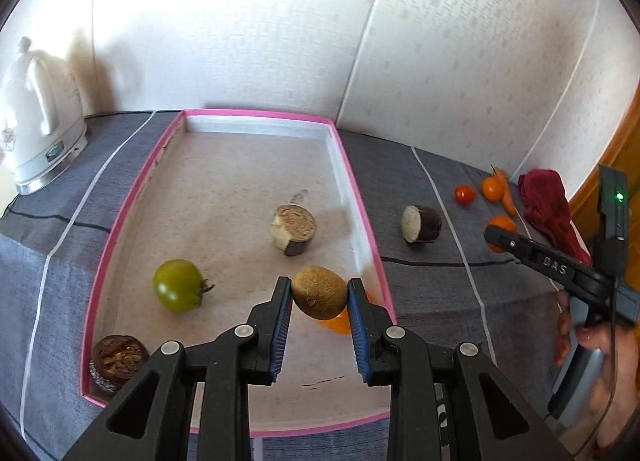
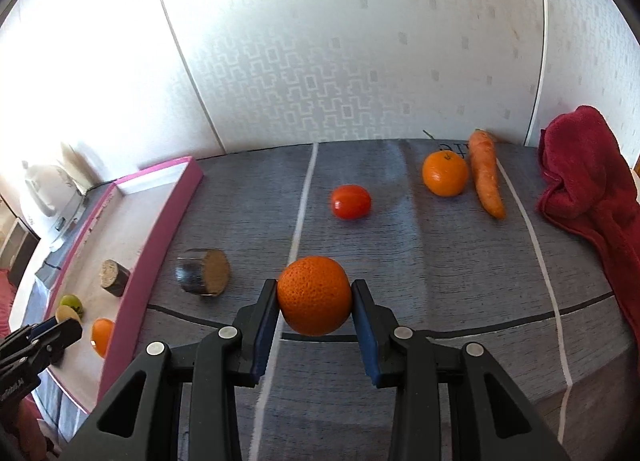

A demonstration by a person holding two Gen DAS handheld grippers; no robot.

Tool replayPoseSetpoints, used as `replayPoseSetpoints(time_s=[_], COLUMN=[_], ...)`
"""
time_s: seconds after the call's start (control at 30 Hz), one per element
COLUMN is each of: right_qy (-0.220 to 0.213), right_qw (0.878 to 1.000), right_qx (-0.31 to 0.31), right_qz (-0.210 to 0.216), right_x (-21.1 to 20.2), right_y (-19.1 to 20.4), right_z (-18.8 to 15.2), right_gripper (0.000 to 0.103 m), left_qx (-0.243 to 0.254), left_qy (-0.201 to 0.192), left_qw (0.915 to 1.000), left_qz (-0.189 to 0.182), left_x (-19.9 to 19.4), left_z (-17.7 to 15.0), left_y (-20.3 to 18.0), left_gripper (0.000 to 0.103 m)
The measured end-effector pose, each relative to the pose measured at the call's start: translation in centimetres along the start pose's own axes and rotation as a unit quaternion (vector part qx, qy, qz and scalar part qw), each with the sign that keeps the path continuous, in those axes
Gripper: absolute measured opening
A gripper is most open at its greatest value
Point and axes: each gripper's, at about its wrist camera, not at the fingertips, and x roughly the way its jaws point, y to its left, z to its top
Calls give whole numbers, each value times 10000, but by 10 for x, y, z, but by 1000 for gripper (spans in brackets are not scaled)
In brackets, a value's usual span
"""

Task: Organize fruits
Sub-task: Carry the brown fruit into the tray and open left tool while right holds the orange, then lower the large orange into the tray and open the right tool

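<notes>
My left gripper (image 1: 319, 293) is shut on a brown kiwi (image 1: 319, 292) and holds it above the pink-rimmed tray (image 1: 362, 197). In the tray lie a green tomato (image 1: 178, 284), a cut dark-skinned piece (image 1: 294, 228), a dark shrivelled half (image 1: 117, 359) and an orange fruit (image 1: 336, 323) partly hidden under the kiwi. My right gripper (image 2: 314, 295) is shut on an orange (image 2: 314, 295), held above the grey cloth right of the tray. On the cloth lie another cut piece (image 2: 204, 272), a red tomato (image 2: 351, 201), a second orange (image 2: 445, 173) and a carrot (image 2: 486, 179).
A white kettle (image 1: 36, 117) stands at the back left by the wall. A red towel (image 2: 588, 181) lies bunched at the right edge of the table. The patterned wall closes off the back. The table's front edge drops away on the right.
</notes>
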Motion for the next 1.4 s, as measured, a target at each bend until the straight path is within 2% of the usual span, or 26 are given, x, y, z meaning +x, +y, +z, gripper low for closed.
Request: replayPoseSetpoints(time_s=[0.37, 0.5, 0.97, 1.27, 1.3, 1.33, 1.4], right_qy=[-373, -401, -593, -548, -549, -539, -530], right_qw=[9981, 9975, 9915, 9888, 9886, 9882, 9875], right_qx=[-64, -146, -717, -892, -901, -915, -942], right_qz=[487, 570, 912, 1065, 1072, 1102, 1147], right_x=[-17, -17, -17, -12, -12, -11, -11], right_y=[22, 33, 81, 95, 96, 98, 101], right_z=[3, 2, -5, -7, -8, -8, -9], right_gripper=[37, 36, 37, 37, 37, 37, 37], left_qx=[338, 443, 463, 397, 372, 327, 230], left_qy=[410, 545, 582, 618, 620, 630, 590], left_qw=[9978, 9967, 9964, 9967, 9968, 9971, 9977], left_qz=[399, 411, 402, 350, 327, 276, 239], left_x=[9, 8, 2, -1, -2, -3, -6], left_z=[-13, -20, -23, -25, -25, -24, -23], left_y=[12, 17, 28, 32, 33, 34, 36], left_gripper=[28, 28, 28, 29, 34, 43, 51])
